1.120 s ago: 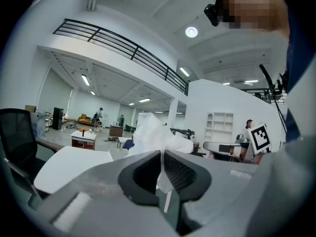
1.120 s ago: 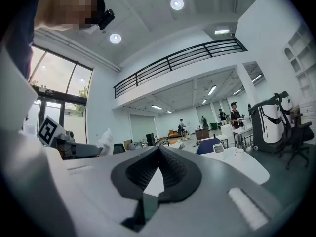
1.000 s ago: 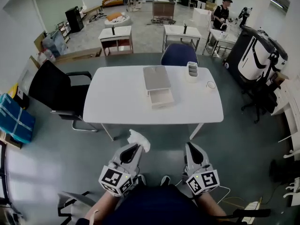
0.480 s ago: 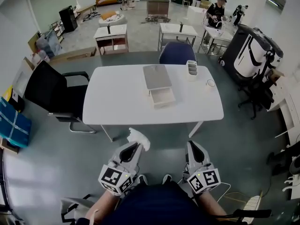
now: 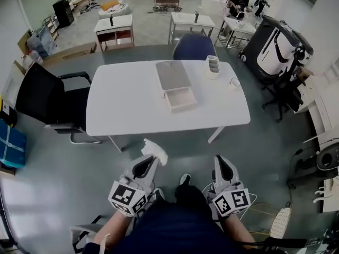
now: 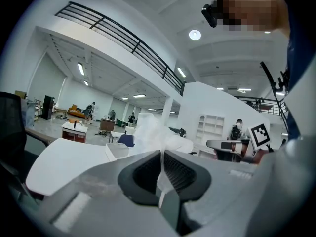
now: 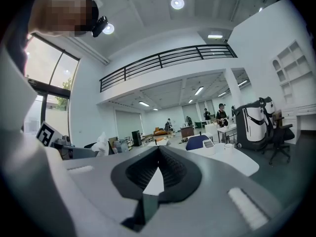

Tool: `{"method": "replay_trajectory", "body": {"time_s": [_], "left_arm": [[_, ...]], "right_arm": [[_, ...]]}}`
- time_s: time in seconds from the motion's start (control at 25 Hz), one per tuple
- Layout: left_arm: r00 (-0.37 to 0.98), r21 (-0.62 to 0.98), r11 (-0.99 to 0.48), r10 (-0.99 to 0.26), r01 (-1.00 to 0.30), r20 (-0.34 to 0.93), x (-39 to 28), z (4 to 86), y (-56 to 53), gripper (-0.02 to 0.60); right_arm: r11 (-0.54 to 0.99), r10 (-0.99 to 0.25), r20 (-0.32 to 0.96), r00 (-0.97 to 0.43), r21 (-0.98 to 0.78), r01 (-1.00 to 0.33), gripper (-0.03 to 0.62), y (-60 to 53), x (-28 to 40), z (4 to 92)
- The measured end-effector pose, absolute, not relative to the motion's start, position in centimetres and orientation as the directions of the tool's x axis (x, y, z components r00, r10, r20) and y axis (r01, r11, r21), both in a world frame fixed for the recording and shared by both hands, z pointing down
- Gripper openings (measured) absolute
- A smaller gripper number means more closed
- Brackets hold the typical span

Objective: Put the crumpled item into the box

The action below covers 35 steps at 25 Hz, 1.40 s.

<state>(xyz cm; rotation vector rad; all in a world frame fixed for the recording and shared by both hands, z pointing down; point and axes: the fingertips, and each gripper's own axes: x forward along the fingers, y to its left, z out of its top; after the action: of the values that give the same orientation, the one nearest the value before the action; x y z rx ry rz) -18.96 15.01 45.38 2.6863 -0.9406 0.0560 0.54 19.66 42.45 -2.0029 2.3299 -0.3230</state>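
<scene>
A crumpled white tissue (image 5: 154,151) sticks out of my left gripper (image 5: 149,162), whose jaws are shut on it, low over the grey floor in front of the table. In the left gripper view the tissue (image 6: 154,132) bulges past the closed jaws of that gripper (image 6: 160,157). My right gripper (image 5: 221,163) is beside it, shut with nothing between its fingers; the right gripper view shows the same gripper (image 7: 158,151) with closed, empty jaws. The grey box (image 5: 172,75) with a pulled-out drawer (image 5: 180,100) stands mid-table, well ahead of both grippers.
A white table (image 5: 122,105) carries a small organizer (image 5: 213,65) and a cup (image 5: 234,82). A black chair (image 5: 45,99) stands left, a blue chair (image 5: 194,46) behind, an office chair (image 5: 286,91) right. People work at desks far back.
The view has slid forward and tilted; the table sits a bit nearer and further left. Both grippers keep their pose, and the tissue stays in the left one.
</scene>
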Motion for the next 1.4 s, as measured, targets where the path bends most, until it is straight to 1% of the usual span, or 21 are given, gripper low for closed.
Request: {"method": "replay_trajectory", "body": {"time_s": [0.32, 0.52, 0.72, 0.96, 1.16, 1.24, 1.28, 1.4], "left_arm": [[0.777, 0.239, -0.741, -0.614, -0.628, 0.139, -17.6, 45.2, 11.7, 0.023], [0.726, 0.206, -0.696, -0.664, -0.688, 0.177, -16.6, 45.7, 8.3, 0.023], [0.683, 0.190, -0.656, -0.706, -0.730, 0.189, -14.7, 45.7, 3.5, 0.023], [0.639, 0.157, -0.620, -0.749, -0.769, 0.173, -11.5, 44.7, -2.1, 0.023], [0.612, 0.113, -0.601, -0.773, -0.791, 0.169, -8.9, 44.2, -5.4, 0.023], [0.606, 0.089, -0.600, -0.777, -0.795, 0.170, -8.2, 43.9, -6.5, 0.023], [0.604, 0.076, -0.601, -0.778, -0.796, 0.172, -8.0, 43.7, -7.0, 0.023], [0.600, 0.031, -0.606, -0.779, -0.795, 0.181, -7.3, 43.4, -8.1, 0.023]], "right_arm": [[0.164, -0.975, 0.118, -0.190, -0.205, -0.965, 0.002, 15.9, 1.5, 43.6], [0.205, -0.967, 0.099, -0.233, -0.232, -0.951, 0.002, 11.8, 3.4, 43.9], [0.220, -0.965, 0.093, -0.246, -0.231, -0.948, 0.002, 7.1, 7.3, 44.2], [0.240, -0.962, 0.081, -0.262, -0.210, -0.948, 0.002, 1.5, 12.3, 44.0], [0.270, -0.961, 0.011, -0.278, -0.206, -0.941, 0.002, -2.8, 15.4, 42.3], [0.296, -0.955, -0.038, -0.293, -0.147, -0.944, 0.002, -4.5, 16.1, 41.0], [0.311, -0.950, -0.062, -0.306, -0.081, -0.947, 0.002, -5.3, 16.3, 40.2], [0.331, -0.929, -0.101, -0.356, 0.206, -0.921, 0.002, -7.5, 16.2, 38.6]]}}
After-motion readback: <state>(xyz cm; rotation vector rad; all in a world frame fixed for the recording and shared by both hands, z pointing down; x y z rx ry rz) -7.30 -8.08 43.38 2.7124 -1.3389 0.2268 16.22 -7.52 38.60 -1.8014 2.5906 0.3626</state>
